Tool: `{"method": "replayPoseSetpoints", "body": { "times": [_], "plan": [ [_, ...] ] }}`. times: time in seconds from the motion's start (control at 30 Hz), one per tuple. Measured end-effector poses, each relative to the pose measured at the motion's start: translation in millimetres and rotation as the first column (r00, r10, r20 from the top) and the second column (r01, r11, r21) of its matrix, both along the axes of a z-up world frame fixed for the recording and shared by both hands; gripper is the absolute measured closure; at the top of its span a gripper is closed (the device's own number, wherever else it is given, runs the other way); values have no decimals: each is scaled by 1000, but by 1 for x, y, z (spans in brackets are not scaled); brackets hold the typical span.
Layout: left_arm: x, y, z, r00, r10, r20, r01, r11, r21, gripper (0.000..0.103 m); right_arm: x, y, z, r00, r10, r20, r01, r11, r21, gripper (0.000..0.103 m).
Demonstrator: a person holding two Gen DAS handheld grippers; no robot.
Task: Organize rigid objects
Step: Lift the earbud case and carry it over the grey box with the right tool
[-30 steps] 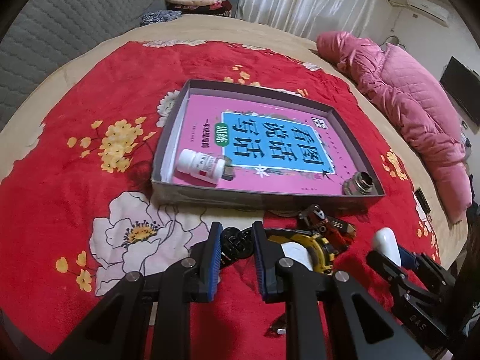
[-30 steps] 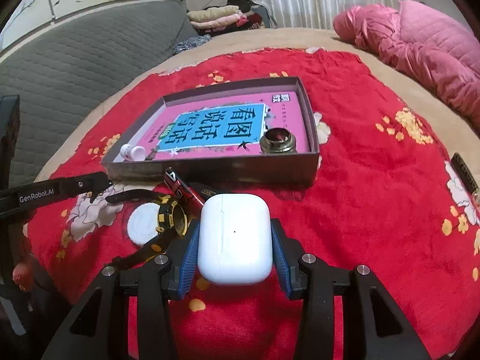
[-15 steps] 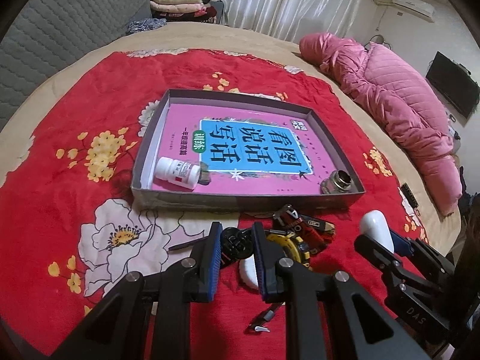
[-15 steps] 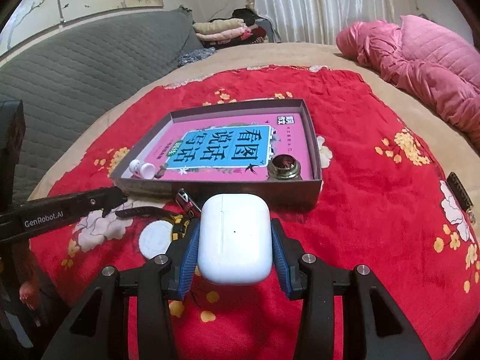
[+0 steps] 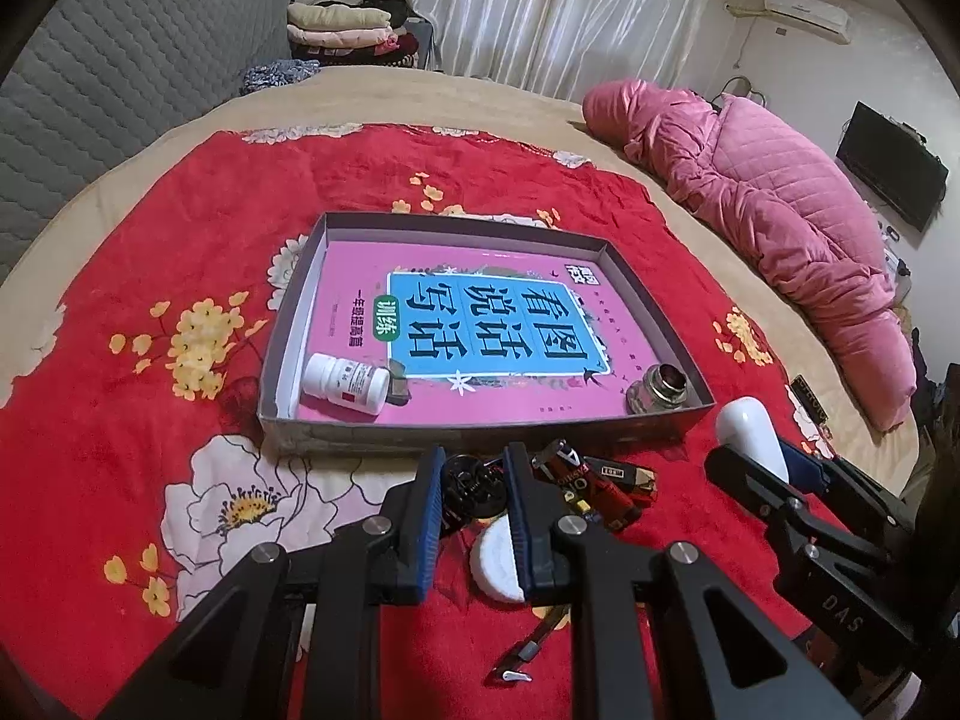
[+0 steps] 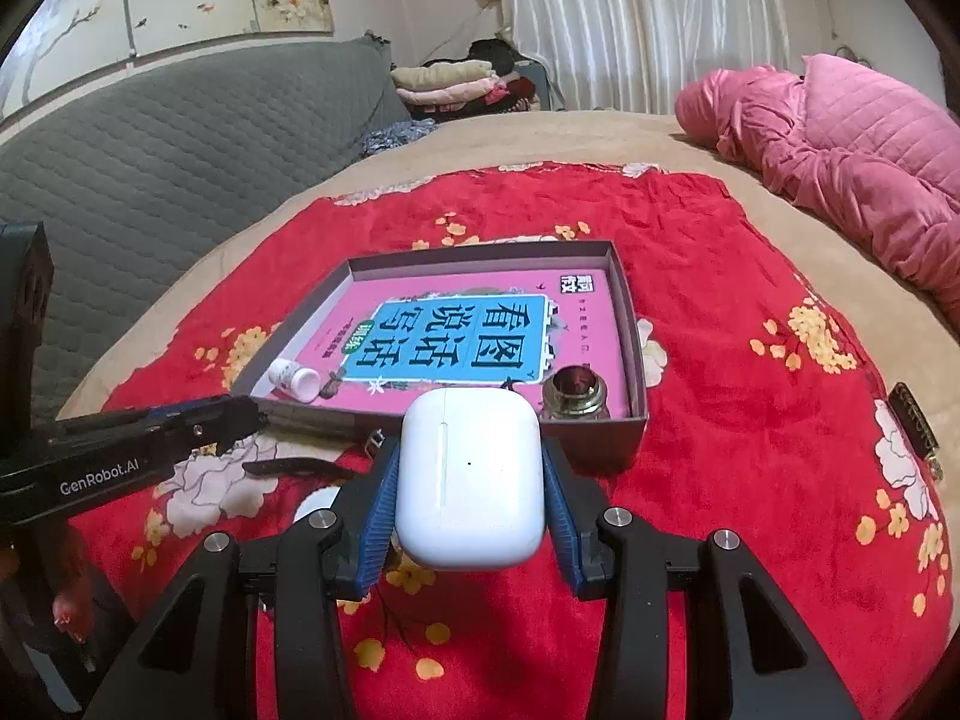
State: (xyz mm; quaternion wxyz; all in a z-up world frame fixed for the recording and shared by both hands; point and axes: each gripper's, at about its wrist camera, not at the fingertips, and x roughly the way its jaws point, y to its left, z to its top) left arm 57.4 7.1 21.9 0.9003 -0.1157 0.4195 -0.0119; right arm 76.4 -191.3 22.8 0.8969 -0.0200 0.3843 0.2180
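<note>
My right gripper [image 6: 470, 450] is shut on a white earbud case [image 6: 470, 480], held above the red flowered blanket just in front of the shallow grey tray [image 6: 630, 312]. The case [image 5: 750, 432] and right gripper [image 5: 759, 456] also show at the right of the left wrist view. My left gripper [image 5: 474, 462] stands narrow, shut on a small black round object [image 5: 468, 483], just short of the tray [image 5: 480, 429]. In the tray lie a pink book [image 5: 492, 324], a white pill bottle [image 5: 345, 381] and a small glass jar [image 5: 660, 387].
Loose on the blanket below the left gripper lie a red and black gadget [image 5: 600, 480], a white disc [image 5: 495, 558] and a small metal tool [image 5: 528, 654]. A pink quilt [image 5: 780, 210] lies far right. A dark flat item [image 6: 912, 420] sits near the blanket's right edge.
The right gripper has risen a little with the case still in it. The left view has tilted upward, so more of the room shows. The black object stays between the left fingers.
</note>
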Motion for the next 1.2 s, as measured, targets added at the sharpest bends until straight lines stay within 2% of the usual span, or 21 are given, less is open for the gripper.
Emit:
{"method": "replayPoseSetpoints", "body": {
  "times": [0.57,1.2],
  "plan": [
    [24,4,14,999,15,37,-15,1000,6,83,30,1,30,997,-22,70,19,999,38,57],
    [74,11,9,1000,23,0,-23,999,30,83,74,28,48,994,-8,112,2,998,57,57]
  ]
}}
